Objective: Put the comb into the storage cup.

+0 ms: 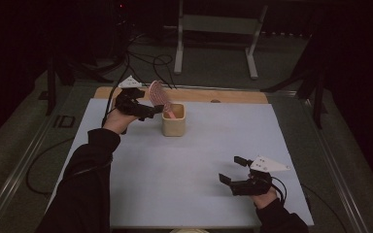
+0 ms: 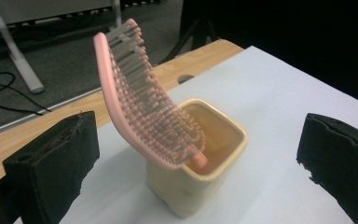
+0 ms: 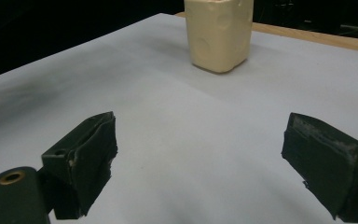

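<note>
Where the white sheet covers most of the wooden table, I see the work laid out from the high view: a bare strip of wood shows only along the far edge. On the far part of the sheet, a little left of the middle, stands my cream cup, upright and square-mouthed. The pink hairbrush sits in it handle down, its head leaning up and out over the cup's far left rim; in the left gripper view the bristles face the cup's opening.

My left gripper hangs just left of the cup, level with the brush. Its jaws are spread wide, one on either side of the cup and brush in its own view, and they grip nothing; neither pad touches the brush.

My right gripper is low over the near right of the sheet, well apart from the cup. Its jaws also stand wide apart with only bare sheet between them, the cup far ahead in its view.
</note>
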